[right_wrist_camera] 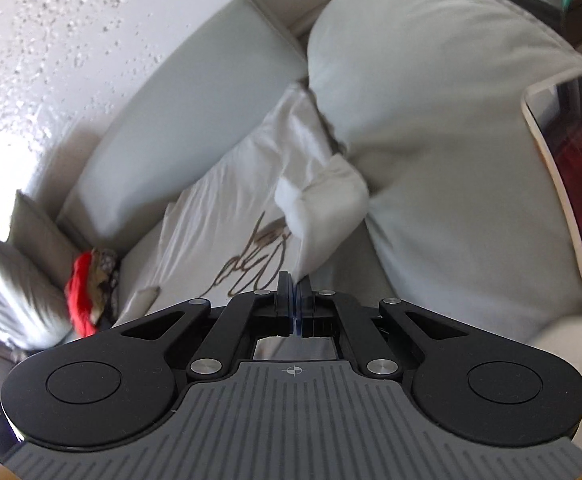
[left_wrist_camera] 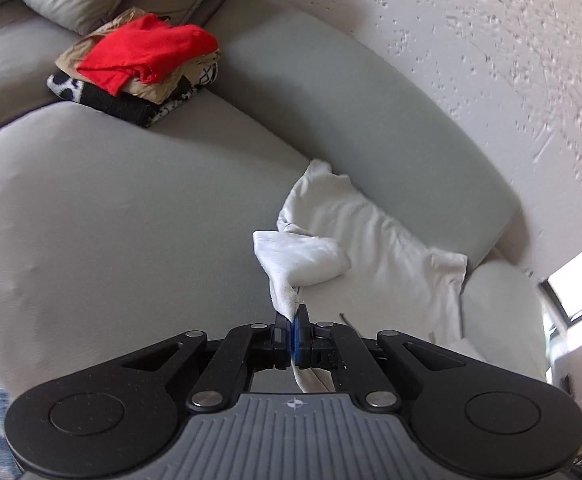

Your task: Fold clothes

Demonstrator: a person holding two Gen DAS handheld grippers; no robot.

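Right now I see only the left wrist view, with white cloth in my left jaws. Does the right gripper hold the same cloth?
Observer: Yes, the right gripper is shut on a folded corner of the white garment.
Operator: Is there any print on it?
Observer: Yes, a brown scribble print shows just ahead of the jaws.
Operator: Is anything else on that side?
Observer: A phone in a pale case lies on the big cushion at the right.

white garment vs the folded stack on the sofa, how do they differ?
The white garment lies spread and rumpled, pinched by the left gripper and right gripper; the folded stack sits untouched. The garment is one white piece; the stack layers red, tan and black-and-white pieces. Both rest on the grey sofa.
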